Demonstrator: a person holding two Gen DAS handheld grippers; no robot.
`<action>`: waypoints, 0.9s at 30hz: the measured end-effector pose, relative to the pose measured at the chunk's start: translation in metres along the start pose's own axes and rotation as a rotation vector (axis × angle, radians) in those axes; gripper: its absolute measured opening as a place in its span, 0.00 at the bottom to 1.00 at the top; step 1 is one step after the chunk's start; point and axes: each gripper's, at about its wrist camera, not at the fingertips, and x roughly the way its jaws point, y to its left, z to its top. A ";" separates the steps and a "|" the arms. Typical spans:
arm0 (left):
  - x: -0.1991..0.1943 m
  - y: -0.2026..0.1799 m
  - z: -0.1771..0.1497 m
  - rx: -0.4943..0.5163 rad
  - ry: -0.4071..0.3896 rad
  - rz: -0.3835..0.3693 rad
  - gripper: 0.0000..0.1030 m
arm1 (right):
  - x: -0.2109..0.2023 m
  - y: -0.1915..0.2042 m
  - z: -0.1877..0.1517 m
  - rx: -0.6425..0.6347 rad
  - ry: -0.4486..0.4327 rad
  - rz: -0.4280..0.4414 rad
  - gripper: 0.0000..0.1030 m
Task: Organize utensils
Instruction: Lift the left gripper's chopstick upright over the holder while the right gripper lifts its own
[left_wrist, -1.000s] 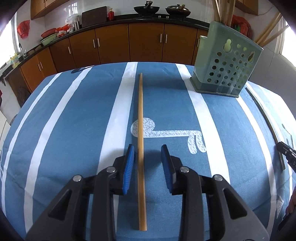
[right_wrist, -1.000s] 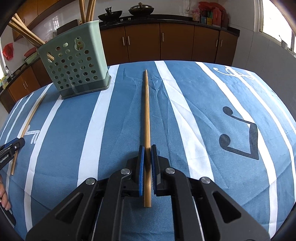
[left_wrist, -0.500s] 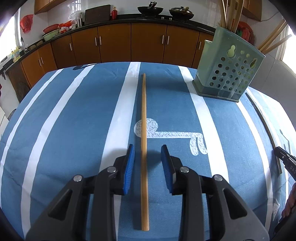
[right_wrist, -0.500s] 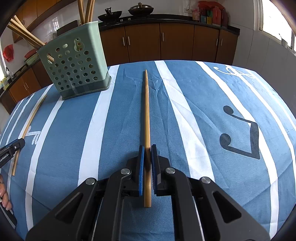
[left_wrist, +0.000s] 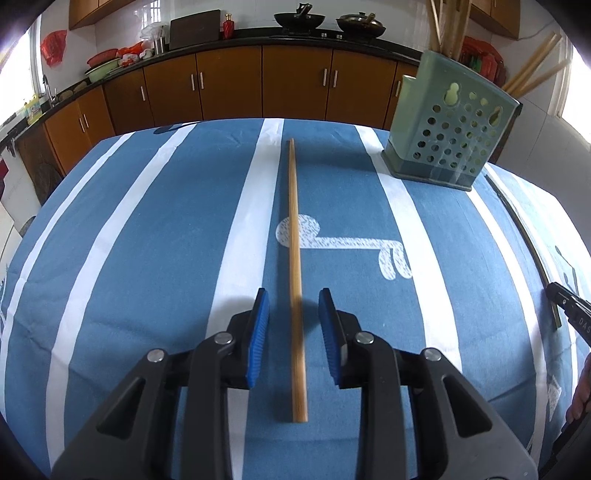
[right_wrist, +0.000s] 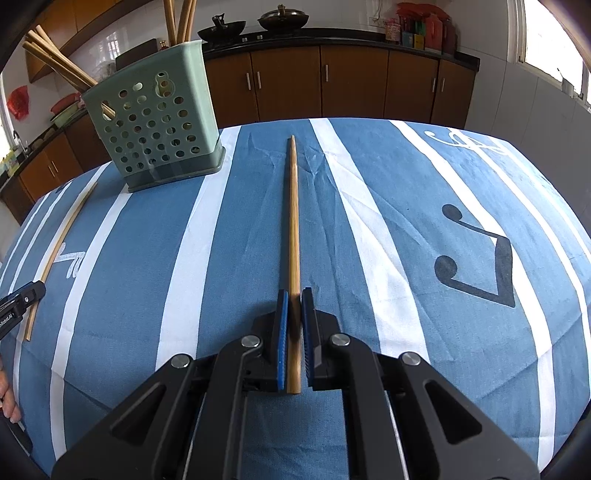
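Blue striped tablecloth (left_wrist: 147, 258) in a kitchen with brown cabinets (left_wrist: 229, 88). Left tongs (left_wrist: 294, 325) spread around one chopstick (left_wrist: 294, 258) right of the green holder (right_wrist: 155, 129); right tongs (right_wrist: 293, 325) clamp another chopstick (right_wrist: 293, 229).

Table (left_wrist: 155, 258) covered by a blue cloth (right_wrist: 369, 177) with white stripes and printed music signs; cloth creased near the far edge in the right wrist view. Holder (left_wrist: 448, 140), green and perforated, stands upright on the cloth near the far edge; landmark for what follows. Left chopstick (left_wrist: 295, 266) lies flat on the cloth to the left of the holder, its far tip about level with the holder's base, running toward the near edge. Right chopstick (right_wrist: 293, 236) runs likewise to the right of the holder, far tip just beyond the base; whether it rests on the cloth cannot be told.
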 end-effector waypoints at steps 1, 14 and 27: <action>-0.001 0.000 -0.001 0.001 0.000 0.001 0.25 | -0.001 0.000 -0.001 0.001 0.000 0.004 0.08; -0.037 0.015 0.006 -0.016 -0.065 -0.028 0.08 | -0.038 -0.019 0.003 0.050 -0.107 0.046 0.07; -0.116 0.014 0.048 -0.032 -0.295 -0.073 0.08 | -0.101 -0.037 0.042 0.100 -0.331 0.057 0.07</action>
